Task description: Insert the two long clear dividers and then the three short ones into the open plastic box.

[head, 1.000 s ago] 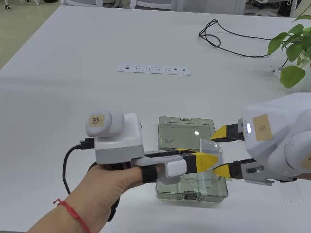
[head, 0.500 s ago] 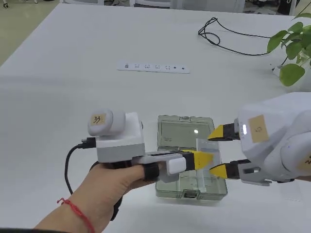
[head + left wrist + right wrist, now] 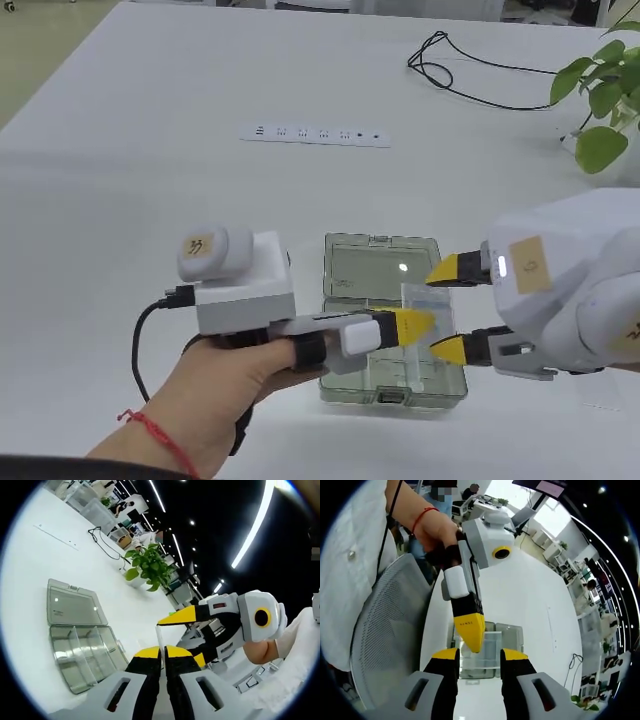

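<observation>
Head view: a clear divider poised over the open box

Seen from the head, the left gripper [image 3: 418, 323] is clamped shut on a clear divider [image 3: 425, 298] and holds it just above the plastic box [image 3: 345, 288]. The box sits on the white table [image 3: 150, 150] with its lid [image 3: 378, 262] folded flat behind the base [image 3: 442, 388]. The right gripper [image 3: 443, 310] has its jaws wide apart, one yellow tip on each side of the divider. We cannot make out that it touches anything.

In the left gripper view the divider shows edge-on, a thin pale line rising from the closed jaws. Beyond it we see ribs running the length of the base, which we take for the long dividers [image 3: 76, 650], already seated. So we judge this piece to be one of the short ones.

To seat it well, we should keep it upright and square to those ribs. Both ends should be lined up with their slots before it goes down, and the pressure kept even so it does not cock. The open claw would best steady the free edge lightly.

The divider is thin, flat, glossy and nearly invisible, so probably slippery. The box is smoky translucent plastic with rounded corners and a small latch [image 3: 392, 399] at its front.
</observation>
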`<action>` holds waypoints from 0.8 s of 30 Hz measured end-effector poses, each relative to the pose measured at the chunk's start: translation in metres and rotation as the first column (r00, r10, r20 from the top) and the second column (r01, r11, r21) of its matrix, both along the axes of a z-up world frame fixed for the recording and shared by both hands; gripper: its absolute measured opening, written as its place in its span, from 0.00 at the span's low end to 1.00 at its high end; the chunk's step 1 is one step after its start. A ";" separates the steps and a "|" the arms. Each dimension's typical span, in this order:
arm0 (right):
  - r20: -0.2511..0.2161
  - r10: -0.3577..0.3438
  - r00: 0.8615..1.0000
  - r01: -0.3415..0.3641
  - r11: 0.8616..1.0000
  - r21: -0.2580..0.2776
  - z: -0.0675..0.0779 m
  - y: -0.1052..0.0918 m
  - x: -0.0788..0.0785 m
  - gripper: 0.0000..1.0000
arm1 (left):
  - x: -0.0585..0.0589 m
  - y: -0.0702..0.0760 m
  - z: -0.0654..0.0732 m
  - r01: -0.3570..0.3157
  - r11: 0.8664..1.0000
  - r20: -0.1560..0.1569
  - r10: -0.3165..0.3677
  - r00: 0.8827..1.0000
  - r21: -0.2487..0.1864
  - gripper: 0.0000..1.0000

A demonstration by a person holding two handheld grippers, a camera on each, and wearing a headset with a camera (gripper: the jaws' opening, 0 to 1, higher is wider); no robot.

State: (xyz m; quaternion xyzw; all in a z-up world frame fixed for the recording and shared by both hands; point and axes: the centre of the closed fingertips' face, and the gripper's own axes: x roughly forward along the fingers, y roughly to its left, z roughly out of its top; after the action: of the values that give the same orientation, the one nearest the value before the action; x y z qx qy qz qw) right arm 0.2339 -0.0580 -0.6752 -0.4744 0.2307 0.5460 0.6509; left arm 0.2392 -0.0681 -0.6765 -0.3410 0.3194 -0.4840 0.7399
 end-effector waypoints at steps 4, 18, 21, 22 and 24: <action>-0.002 -0.004 1.000 0.004 1.000 0.012 0.002 0.002 0.001 0.34 | 0.001 0.002 -0.002 -0.009 1.000 0.003 0.009 1.000 0.007 0.00; -0.198 -0.047 0.979 0.082 0.981 0.174 0.020 0.001 -0.001 0.30 | -0.018 0.002 -0.002 0.126 0.983 0.263 -0.157 0.952 0.131 0.00; -0.275 -0.028 0.961 0.085 0.977 0.198 0.022 0.000 -0.007 0.26 | -0.022 0.001 0.000 0.149 0.975 0.349 -0.199 0.916 0.164 0.00; -0.311 -0.028 0.950 0.096 0.974 0.206 0.020 -0.002 -0.006 0.25 | -0.025 0.001 0.001 0.162 0.973 0.358 -0.213 0.909 0.166 0.00; -0.363 -0.023 0.931 0.110 0.969 0.220 0.021 -0.003 -0.008 0.23 | -0.029 0.000 0.006 0.189 0.968 0.410 -0.241 0.880 0.163 0.00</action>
State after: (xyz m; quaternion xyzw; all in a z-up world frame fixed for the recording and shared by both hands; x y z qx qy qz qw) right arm 0.2259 -0.0613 -0.6541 -0.2780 0.2946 0.6244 0.6679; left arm 0.2100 -0.0682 -0.6709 -0.1450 0.2139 -0.6061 0.7522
